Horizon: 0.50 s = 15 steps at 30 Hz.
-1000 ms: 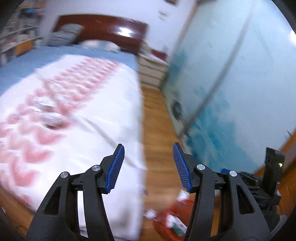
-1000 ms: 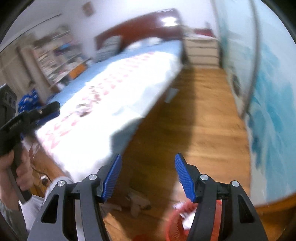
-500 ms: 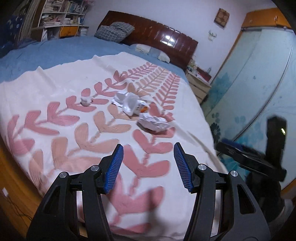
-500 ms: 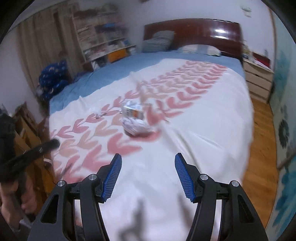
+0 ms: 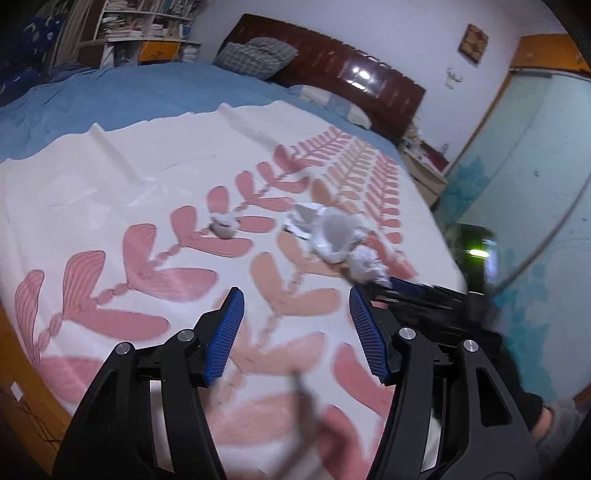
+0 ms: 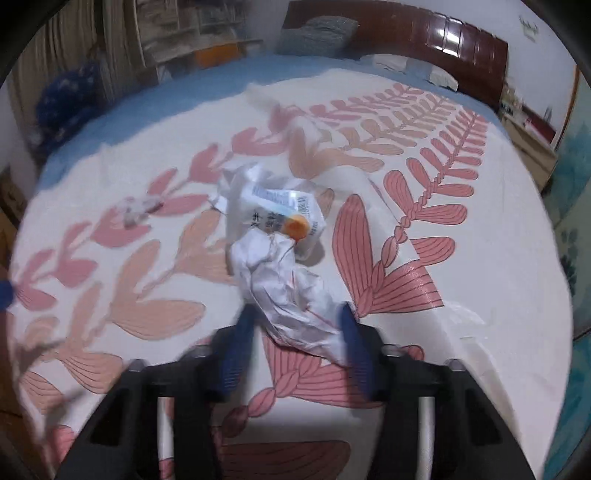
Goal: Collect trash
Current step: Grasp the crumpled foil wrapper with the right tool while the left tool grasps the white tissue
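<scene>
Trash lies on the white bed cover [image 6: 480,258] with pink leaf print. My right gripper [image 6: 295,314] is low over it. Its blurred blue jaws are closing, with a crumpled white paper [image 6: 288,291] between them; a gap still shows at the left pad. Just beyond the paper lies a clear plastic wrapper [image 6: 273,206] with an orange spot. A small tissue wad [image 6: 135,210] sits further left. My left gripper [image 5: 295,295] hovers over the cover, jaws opening and empty, short of the tissue wad [image 5: 223,227], the wrapper [image 5: 328,230] and the paper [image 5: 367,266]. The right gripper [image 5: 400,286] shows at the paper.
A blue sheet [image 5: 110,96] covers the far side of the bed, with a checked pillow [image 5: 255,57] against the dark wooden headboard [image 5: 351,77]. Bookshelves [image 5: 140,26] stand at the back left. A nightstand [image 5: 424,170] and a wardrobe door with blue flowers [image 5: 517,184] flank the right side.
Both views swung from the floor and a red basket to the bed top. Both grippers dropped closer to the trash. The right jaws narrowed around the crumpled paper.
</scene>
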Motion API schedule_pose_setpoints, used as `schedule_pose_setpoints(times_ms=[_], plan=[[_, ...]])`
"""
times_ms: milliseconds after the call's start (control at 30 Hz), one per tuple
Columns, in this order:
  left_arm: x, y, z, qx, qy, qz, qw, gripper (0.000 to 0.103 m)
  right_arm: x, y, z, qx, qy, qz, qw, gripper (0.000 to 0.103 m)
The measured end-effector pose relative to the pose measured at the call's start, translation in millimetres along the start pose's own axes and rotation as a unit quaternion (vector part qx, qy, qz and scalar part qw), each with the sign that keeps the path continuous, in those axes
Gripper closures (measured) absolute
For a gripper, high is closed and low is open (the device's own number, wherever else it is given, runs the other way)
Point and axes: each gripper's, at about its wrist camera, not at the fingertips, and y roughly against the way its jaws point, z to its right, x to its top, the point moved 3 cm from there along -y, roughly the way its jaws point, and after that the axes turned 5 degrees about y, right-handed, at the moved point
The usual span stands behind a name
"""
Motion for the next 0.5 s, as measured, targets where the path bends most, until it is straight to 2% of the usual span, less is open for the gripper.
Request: schedule_pose_setpoints(times_ms=[133, 300, 500], plan=[[10.8, -25.1, -17.0, 0.051, 0.007, -0.002, 0.9987, 0.04, -19.6, 17.7, 12.5, 0.035, -0.035, 0.03, 0.998, 0.069], [32.5, -52.5, -18.7, 0.061, 0.013, -0.001, 0.998, 0.04, -43.5, 42.4, 34.4, 0.073, -0.102, 0.066, 0.99, 0.07], [56.2, -91.6, -21.0, 0.071, 0.029, -0.007, 0.997, 0.039, -69.9, 52.4, 50.0, 0.096, -0.145, 0.072, 0.982, 0.07]])
